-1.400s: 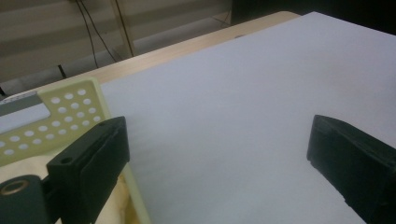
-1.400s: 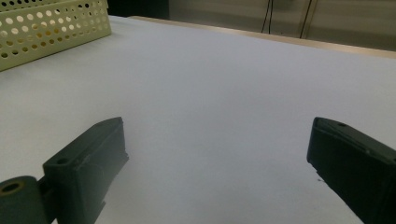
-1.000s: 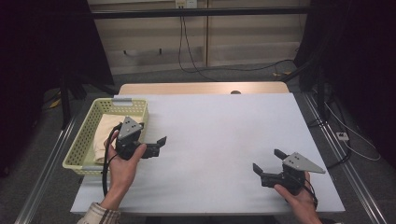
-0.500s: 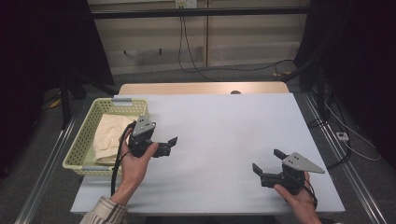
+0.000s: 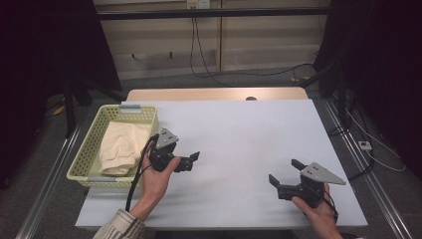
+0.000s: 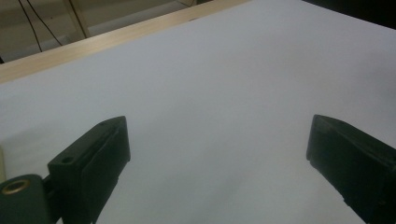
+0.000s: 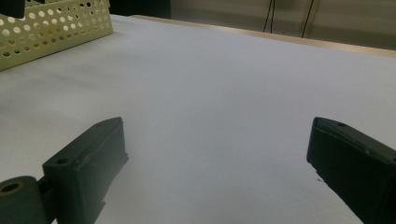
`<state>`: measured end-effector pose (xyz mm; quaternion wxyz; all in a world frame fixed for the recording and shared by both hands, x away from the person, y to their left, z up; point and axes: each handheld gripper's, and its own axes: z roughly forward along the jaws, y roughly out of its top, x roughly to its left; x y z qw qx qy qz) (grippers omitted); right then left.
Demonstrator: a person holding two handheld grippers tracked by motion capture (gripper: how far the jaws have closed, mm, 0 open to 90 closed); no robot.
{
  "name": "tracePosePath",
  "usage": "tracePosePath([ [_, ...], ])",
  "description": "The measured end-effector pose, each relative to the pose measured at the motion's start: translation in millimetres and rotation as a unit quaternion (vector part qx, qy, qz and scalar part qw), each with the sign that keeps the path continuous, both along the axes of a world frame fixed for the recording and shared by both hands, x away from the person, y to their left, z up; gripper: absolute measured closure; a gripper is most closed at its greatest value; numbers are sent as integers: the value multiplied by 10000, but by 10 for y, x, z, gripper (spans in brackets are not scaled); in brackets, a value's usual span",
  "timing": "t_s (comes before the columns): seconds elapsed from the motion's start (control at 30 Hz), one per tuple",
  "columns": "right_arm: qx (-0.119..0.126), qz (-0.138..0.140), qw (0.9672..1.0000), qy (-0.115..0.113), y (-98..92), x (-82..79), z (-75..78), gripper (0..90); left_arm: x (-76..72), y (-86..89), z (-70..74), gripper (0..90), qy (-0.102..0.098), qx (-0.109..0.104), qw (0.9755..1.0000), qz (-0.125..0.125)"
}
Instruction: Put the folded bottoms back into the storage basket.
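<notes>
A white table (image 5: 234, 149) lies bare between two hand-held grippers. The left gripper (image 5: 191, 160), jaws wide and holding nothing, hovers just right of a yellow basket (image 5: 89, 149) at the table's left edge. A folded cream cloth (image 5: 122, 147) lies inside the basket. The right gripper (image 5: 285, 175), jaws also wide and holding nothing, sits near the front right corner, well apart.

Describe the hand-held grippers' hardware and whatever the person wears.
Both units are black with two blocky jaws. The left hand-held gripper and right hand-held gripper each carry a grey three-cornered plate. A black cable trails from the left. The left sleeve is plaid.
</notes>
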<state>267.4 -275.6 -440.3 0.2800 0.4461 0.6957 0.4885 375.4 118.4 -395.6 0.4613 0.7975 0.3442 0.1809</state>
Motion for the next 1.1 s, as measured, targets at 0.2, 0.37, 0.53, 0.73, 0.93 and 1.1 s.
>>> tracePosePath([
  [0.2, -2, 15, 10000, -4, 1, -2, 1, 45, -26, 34, -185, 64, 152, -93, 9998, 84],
  [0.37, 7, 5, 10000, 16, 9, 2, -2, 46, -70, 69, -296, 63, 194, 6, 9998, 51],
  [0.53, 16, -6, 10000, 21, 8, 3, -4, 46, -163, 114, -329, 63, 141, -100, 9998, 39],
  [0.73, 27, -30, 10000, 49, 13, 2, -5, 46, -244, 146, -409, 62, 194, -99, 9997, 53],
  [0.93, 6, -17, 10000, 20, 9, -5, 0, 48, -366, 167, -493, 61, 193, -264, 9994, 128],
  [1.1, 6, -19, 10000, 20, -1, -9, 0, 48, -374, 168, -480, 61, -47, -173, 9996, 227],
])
